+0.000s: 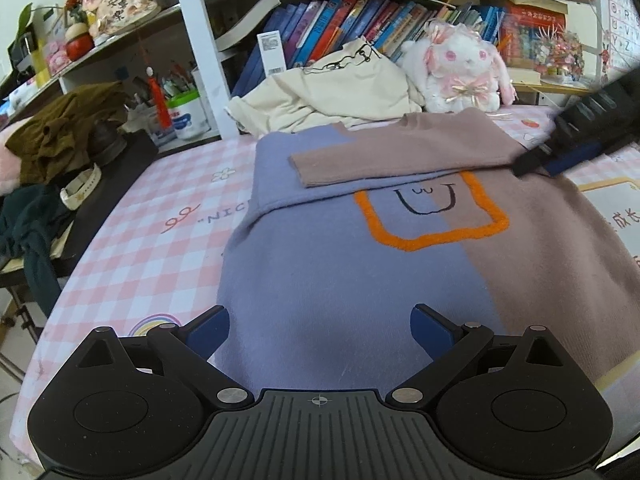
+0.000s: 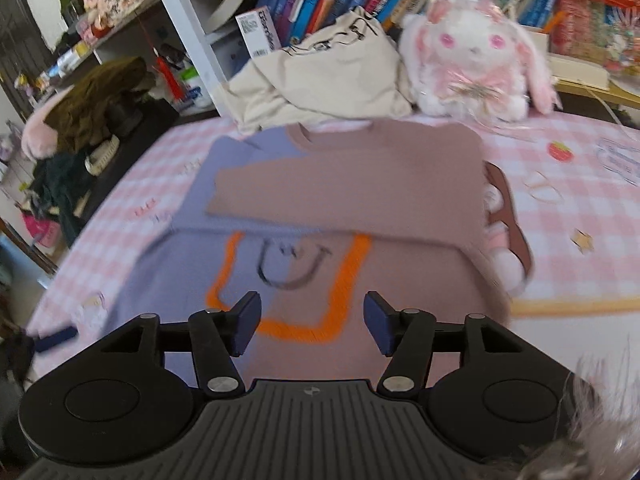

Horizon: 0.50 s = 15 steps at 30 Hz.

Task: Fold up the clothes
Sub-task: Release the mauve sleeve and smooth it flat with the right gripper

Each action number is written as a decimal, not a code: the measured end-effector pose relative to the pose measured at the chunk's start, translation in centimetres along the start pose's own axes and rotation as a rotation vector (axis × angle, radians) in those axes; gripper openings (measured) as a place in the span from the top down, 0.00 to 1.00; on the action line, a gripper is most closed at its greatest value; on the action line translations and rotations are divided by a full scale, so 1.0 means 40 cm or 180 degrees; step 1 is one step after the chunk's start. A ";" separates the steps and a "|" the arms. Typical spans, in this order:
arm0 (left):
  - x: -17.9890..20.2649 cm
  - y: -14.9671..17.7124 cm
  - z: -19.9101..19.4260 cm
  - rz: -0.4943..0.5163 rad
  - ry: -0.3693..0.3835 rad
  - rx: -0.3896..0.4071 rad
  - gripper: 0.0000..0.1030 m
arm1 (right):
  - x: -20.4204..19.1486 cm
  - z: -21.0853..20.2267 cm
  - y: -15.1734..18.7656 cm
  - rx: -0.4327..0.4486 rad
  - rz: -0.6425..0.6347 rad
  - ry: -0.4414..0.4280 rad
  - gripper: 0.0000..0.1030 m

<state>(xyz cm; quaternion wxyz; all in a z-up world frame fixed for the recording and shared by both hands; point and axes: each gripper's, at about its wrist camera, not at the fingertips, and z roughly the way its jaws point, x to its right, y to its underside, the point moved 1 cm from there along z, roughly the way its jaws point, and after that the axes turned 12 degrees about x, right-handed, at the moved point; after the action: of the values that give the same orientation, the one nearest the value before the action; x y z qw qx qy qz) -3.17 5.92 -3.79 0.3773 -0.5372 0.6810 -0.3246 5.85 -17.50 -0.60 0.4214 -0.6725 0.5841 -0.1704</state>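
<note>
One sweater point(image 1: 360, 264) is our concern, half lavender and half dusty pink, with an orange outlined patch point(image 1: 432, 216) on the chest. It lies flat on a surface under a pink-checked sheet point(image 1: 152, 216), which we take for a bed, though the fisheye view leaves us unsure. The pink sleeve point(image 1: 400, 156) is already laid across the chest, its cuff resting on the lavender half; the lavender sleeve looks tucked under along the left edge.

The left tongs point(image 1: 320, 332) hover spread over the lower lavender hem, pinching nothing. The right tongs point(image 2: 312, 324) are also spread and empty above the orange patch; the blur in their view suggests they are moving.

From here we judge several risks. If the right tongs sweep low over the chest, they could catch the folded sleeve and drag it askew, spoiling the fold. A pinch at the hem that takes only the top layer would lift the front and leave the back lying, giving a crooked halfway fold. The knit looks soft and fuzzy, so a shallow grip may slip. Uneven lifting between the two hands would skew the hem. Behind the collar sit a cream garment point(image 1: 340, 92) and a plush rabbit point(image 1: 464, 68), so a fold carried too far could snag them.
</note>
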 end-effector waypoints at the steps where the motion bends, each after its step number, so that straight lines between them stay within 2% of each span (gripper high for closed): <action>1: -0.001 -0.001 0.002 0.0001 0.0017 -0.0004 0.04 | 0.005 -0.014 0.014 -0.0006 -0.0031 0.0042 0.46; 6: -0.003 -0.003 0.007 0.0066 0.0088 0.0003 0.04 | 0.034 -0.077 0.079 -0.0037 -0.0097 0.0236 0.39; 15: -0.013 0.009 0.009 0.0150 0.0224 -0.0100 0.04 | 0.084 -0.153 0.183 -0.0156 0.0090 0.0568 0.36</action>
<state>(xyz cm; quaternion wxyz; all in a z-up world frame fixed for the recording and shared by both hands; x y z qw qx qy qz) -2.97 6.48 -4.20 0.3522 -0.5152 0.7113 -0.3236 -2.39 -22.60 -3.52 0.3535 -0.6564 0.6327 -0.2094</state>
